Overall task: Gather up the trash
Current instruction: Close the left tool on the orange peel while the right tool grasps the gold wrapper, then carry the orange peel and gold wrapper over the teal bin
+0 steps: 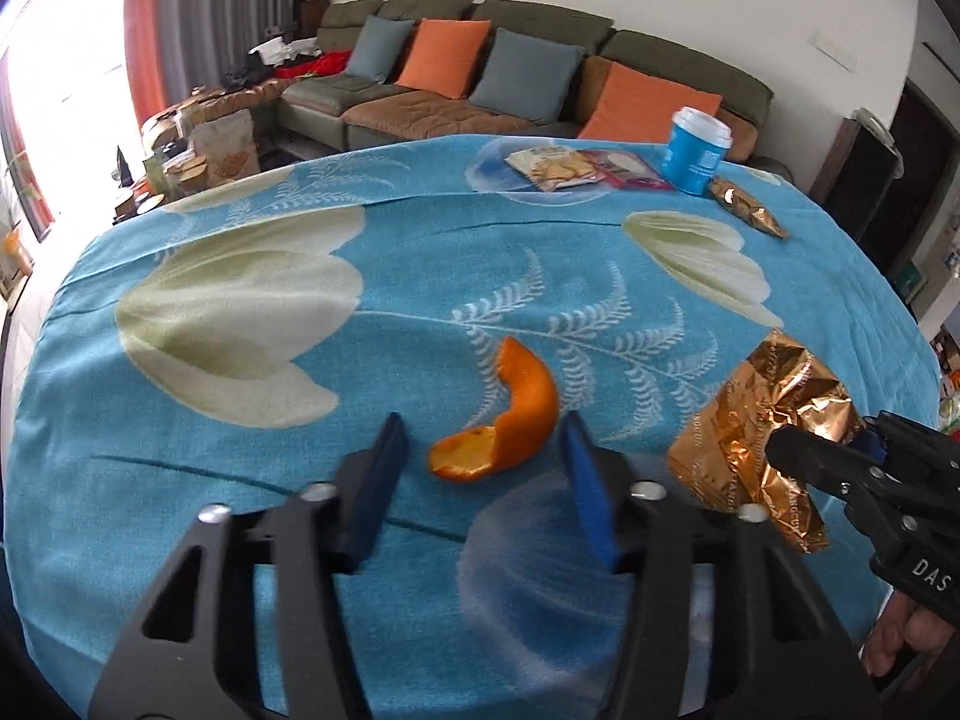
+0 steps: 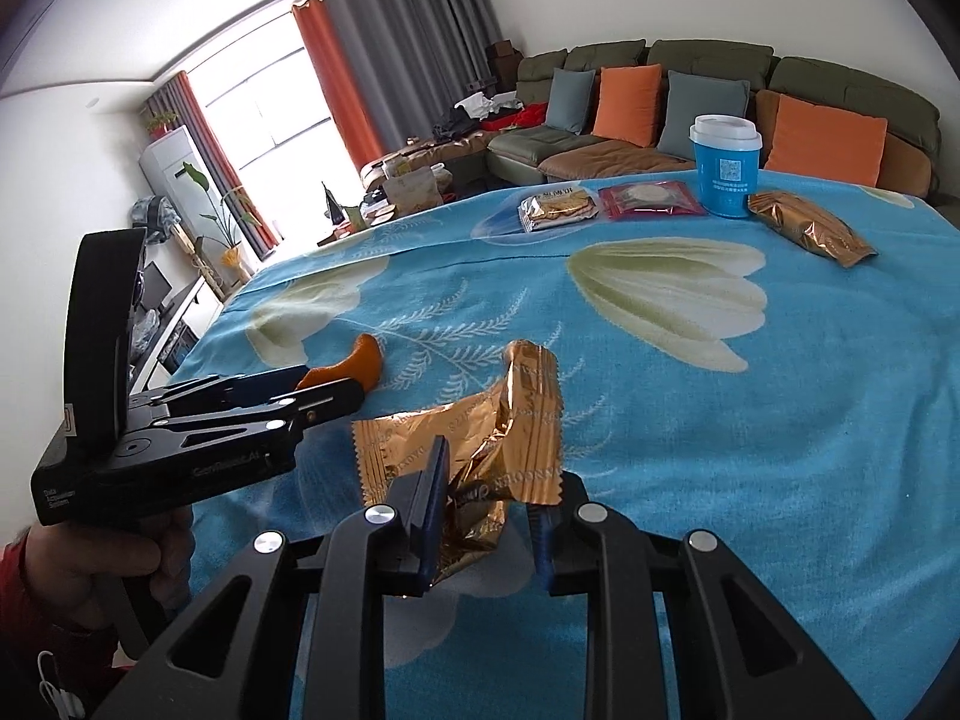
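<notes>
I am bracketing the curled orange peel (image 1: 504, 420) with my open left claw (image 1: 483, 456) and the crumpled gold foil wrapper (image 2: 480, 450) with my open right claw (image 2: 489, 516), both needing closing next.

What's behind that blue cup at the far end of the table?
Behind the blue cup stands a sofa with an orange cushion and a grey cushion. The seat directly behind the cup is hidden by it.

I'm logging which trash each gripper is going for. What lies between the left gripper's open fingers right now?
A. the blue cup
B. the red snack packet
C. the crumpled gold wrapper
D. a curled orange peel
D: in the left wrist view the left gripper has its fingers spread on either side of the orange peel, which lies on the blue cloth.
</notes>
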### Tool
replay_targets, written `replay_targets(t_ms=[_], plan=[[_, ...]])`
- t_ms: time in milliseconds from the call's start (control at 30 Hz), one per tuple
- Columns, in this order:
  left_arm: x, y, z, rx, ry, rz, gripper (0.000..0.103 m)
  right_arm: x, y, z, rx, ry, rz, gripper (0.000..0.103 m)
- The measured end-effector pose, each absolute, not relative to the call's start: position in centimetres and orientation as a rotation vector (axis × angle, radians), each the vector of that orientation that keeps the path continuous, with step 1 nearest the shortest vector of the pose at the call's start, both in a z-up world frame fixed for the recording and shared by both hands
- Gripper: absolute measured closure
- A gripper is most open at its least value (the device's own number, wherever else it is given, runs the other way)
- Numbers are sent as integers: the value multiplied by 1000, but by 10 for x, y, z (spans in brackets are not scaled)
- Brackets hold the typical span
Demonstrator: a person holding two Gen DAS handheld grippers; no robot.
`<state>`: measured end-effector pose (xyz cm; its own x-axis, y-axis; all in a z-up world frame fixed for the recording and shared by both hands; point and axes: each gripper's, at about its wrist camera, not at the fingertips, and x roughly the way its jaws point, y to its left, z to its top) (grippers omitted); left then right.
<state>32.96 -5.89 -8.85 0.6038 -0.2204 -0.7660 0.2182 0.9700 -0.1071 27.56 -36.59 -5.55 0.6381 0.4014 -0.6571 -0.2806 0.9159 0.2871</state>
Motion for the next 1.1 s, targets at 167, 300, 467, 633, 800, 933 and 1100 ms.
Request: replay_targets(t_ms=[167,300,467,633,800,933,1100], plan=[[328,-63,-87,5,877,-287,73,272,-365,-55,163,784,406,81],[330,-58,-88,-43,882,-326,85,268,-359,-52,152,773,425,81],[317,-54,-81,-55,836,-334,86,260,-352,-45,134,752,434,81],[290,-38,-64,-81,777,-316,86,249,-343,-35,114,725,443,81],[251,-16,-42,-110,699,-281,86,237,-331,-21,84,687,468,81],[216,2,-28,-127,647,-244,86,226,-319,-11,59,666,493,81],[176,20,-18,-126,598,-190,86,211,-307,-1,33,635,519,81]])
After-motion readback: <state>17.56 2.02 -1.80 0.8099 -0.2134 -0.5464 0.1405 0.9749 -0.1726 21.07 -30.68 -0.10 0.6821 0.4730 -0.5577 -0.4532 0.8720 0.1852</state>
